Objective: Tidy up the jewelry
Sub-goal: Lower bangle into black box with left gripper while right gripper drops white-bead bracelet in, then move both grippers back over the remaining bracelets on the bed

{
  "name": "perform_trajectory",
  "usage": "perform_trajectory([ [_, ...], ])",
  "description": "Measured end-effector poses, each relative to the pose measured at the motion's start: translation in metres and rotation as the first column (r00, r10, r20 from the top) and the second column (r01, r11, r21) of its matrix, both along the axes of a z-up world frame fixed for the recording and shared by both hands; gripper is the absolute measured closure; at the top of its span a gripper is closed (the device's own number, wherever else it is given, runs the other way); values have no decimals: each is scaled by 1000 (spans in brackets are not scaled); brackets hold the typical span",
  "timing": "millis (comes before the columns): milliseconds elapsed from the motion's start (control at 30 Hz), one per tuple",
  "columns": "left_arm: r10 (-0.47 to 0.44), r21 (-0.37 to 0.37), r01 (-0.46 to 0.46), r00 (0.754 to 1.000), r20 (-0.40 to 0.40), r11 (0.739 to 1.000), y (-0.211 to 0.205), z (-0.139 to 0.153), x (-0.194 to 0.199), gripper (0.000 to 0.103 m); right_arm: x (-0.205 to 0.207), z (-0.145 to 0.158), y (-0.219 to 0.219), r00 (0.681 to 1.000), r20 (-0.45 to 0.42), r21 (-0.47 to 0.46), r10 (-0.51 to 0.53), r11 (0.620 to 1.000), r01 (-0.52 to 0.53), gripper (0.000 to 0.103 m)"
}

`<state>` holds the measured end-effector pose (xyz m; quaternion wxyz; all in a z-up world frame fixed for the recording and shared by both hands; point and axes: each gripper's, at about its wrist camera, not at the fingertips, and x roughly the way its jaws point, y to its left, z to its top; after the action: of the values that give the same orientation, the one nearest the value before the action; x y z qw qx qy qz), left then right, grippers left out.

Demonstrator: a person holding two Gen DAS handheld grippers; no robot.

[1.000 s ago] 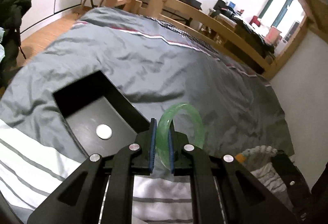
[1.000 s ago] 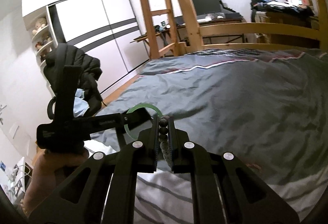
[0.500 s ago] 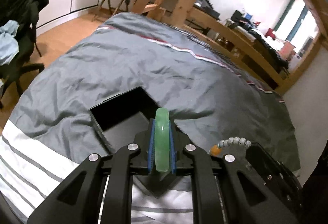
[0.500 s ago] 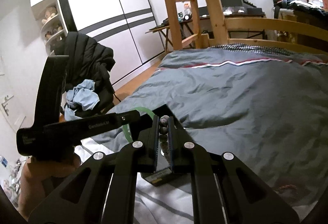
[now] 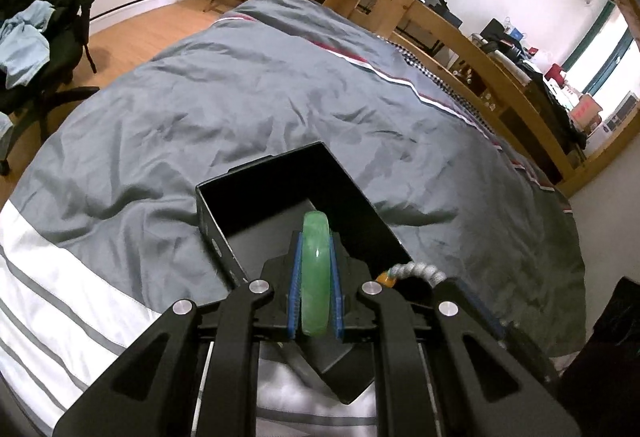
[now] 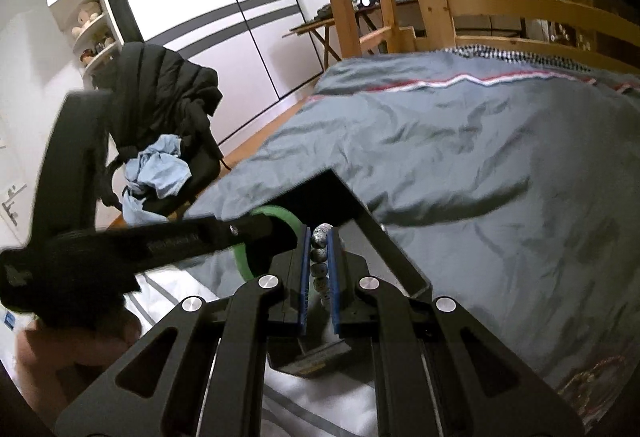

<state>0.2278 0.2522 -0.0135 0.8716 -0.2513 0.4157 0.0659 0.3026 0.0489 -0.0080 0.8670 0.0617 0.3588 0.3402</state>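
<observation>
Grey duvet point(image 5: 280, 85) covers a wooden-framed bed point(image 5: 472, 49); left gripper point(image 5: 316, 277) clamps a green bangle point(image 5: 315, 269), right gripper point(image 6: 320, 265) pinches beads point(image 6: 320, 257), apparently over a black box point(image 5: 256, 205).

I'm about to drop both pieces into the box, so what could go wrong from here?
1. The bangle is pinched edge-on in the left tongs; let go while upright, it may roll or bounce off the box wall.
2. The bead bracelet in the right tongs sits close to the left tongs above the box, so the two could knock together.
3. The box rests on a soft, wrinkled duvet, so a bump could tip it.
</observation>
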Motion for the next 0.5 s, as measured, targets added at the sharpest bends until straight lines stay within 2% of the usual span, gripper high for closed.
perform_trajectory([
  [267,26,21,-25,999,-29,999,0,-4,0,91,1,-16,0,999,-35,-10,2,1000,-2,93],
  [333,35,27,-35,999,-31,999,0,-4,-1,86,1,-16,-1,999,-37,-11,1,1000,-1,93],
  [367,45,32,-44,999,-24,999,1,-2,-2,82,0,-16,-2,999,-36,-9,-2,1000,2,92],
  [400,58,36,-58,998,-10,998,1,1,-5,66,0,-16,-4,999,-36,-8,-7,1000,7,90],
  [433,70,42,-70,998,4,997,2,4,-7,46,-1,-15,-7,999,-36,-6,-14,1000,14,87],
  [467,89,60,-91,995,33,994,1,9,-11,37,-2,-14,-11,999,-32,-5,-20,1000,20,70],
  [500,101,80,-106,993,64,991,0,15,-14,28,-4,-12,-14,999,-25,-4,-26,1000,26,39],
])
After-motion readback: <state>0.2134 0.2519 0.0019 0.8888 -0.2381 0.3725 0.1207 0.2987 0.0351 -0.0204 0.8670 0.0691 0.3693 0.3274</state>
